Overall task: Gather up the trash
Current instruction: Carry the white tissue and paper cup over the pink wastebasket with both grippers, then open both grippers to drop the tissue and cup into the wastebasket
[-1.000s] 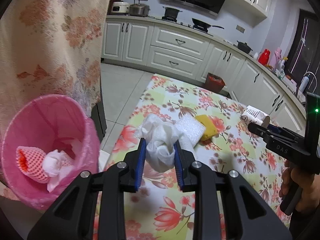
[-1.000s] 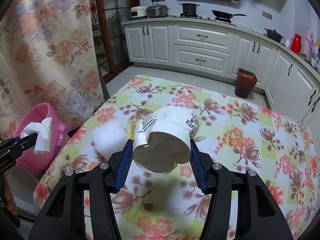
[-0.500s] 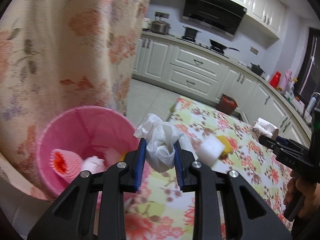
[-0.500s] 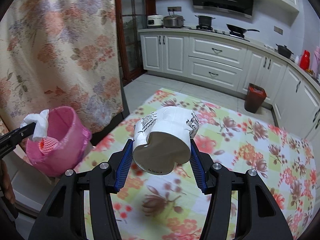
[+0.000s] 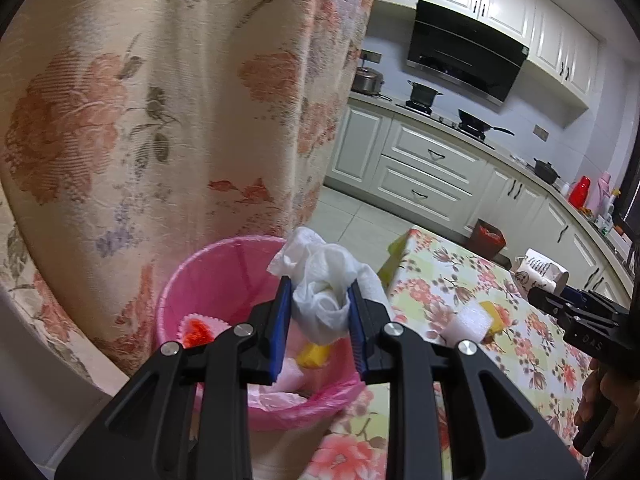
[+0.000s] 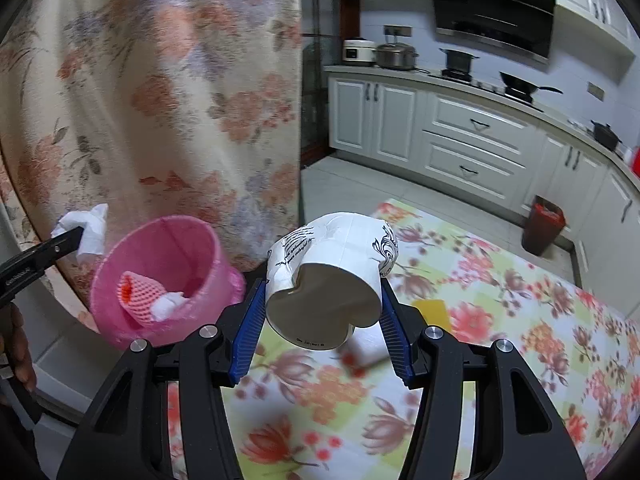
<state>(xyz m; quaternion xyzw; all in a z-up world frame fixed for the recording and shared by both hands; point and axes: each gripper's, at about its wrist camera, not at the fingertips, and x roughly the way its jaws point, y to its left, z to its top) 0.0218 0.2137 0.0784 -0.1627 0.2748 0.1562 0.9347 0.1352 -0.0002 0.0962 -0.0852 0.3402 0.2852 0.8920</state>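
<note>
Tissue (image 5: 322, 300): white, crumpled, pinched in left gripper (image 5: 319, 322), above pink bin (image 5: 208, 280).
Cup (image 6: 334, 276): squashed paper, pinched in right gripper (image 6: 320, 332), over flowery table (image 6: 520, 320).
Bin: beside table, by curtain (image 5: 160, 100); holds other trash.

Trash held at the bin

A crumpled white tissue (image 5: 320, 300) sat pinched in the left tool (image 5: 319, 322) above the pink bin (image 5: 224, 280); a dented white paper cup (image 6: 332, 276) lay clamped sideways in the right tool (image 6: 320, 320).
</note>
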